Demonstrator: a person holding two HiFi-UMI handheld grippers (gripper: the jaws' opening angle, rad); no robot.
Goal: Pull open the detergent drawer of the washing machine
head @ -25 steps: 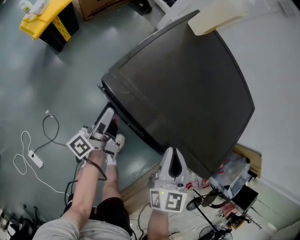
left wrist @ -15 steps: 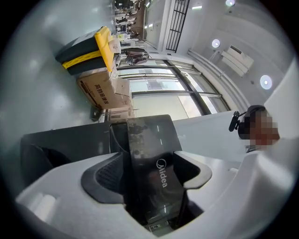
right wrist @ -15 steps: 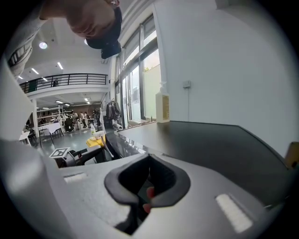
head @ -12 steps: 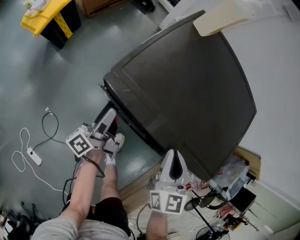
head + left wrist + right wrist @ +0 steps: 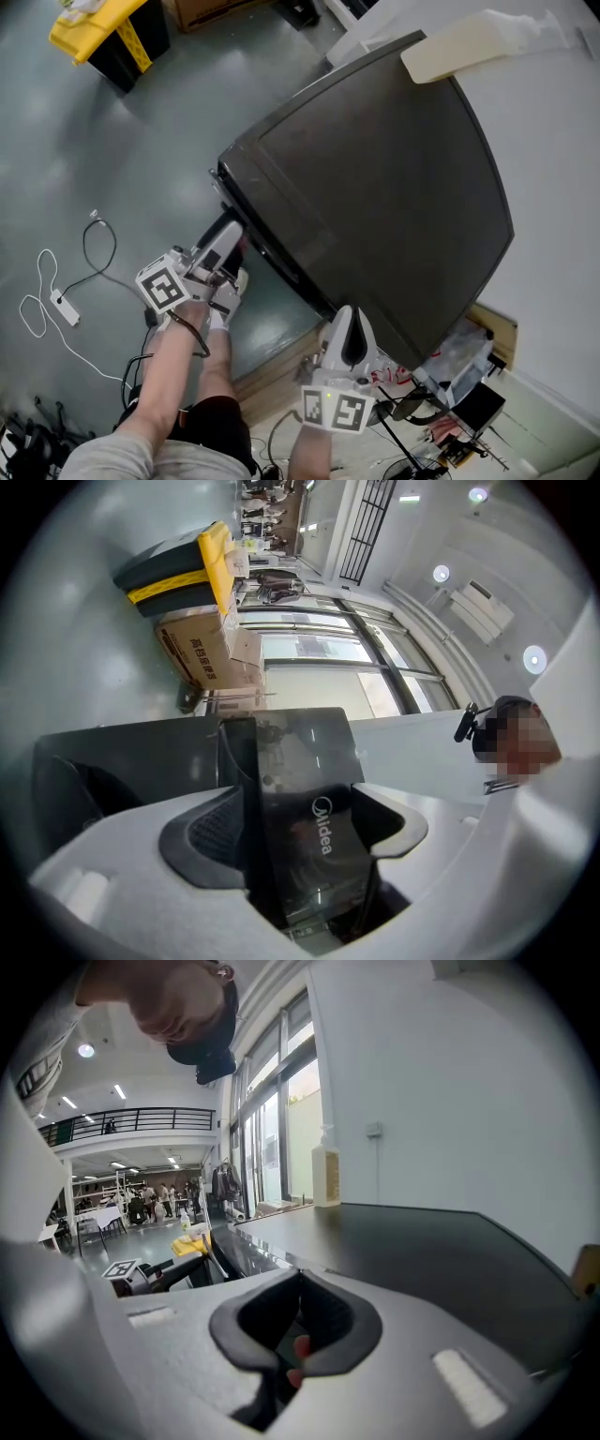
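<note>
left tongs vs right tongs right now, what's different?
1. The left tongs stand wide open, having just been opening, with the drawer front between them. The right tongs are shut on nothing.
2. The left tongs sit at the front of the washing machine. The right tongs hang by its near corner, looking across its dark top.

Shared: both have the same white body and dark pads.
</note>
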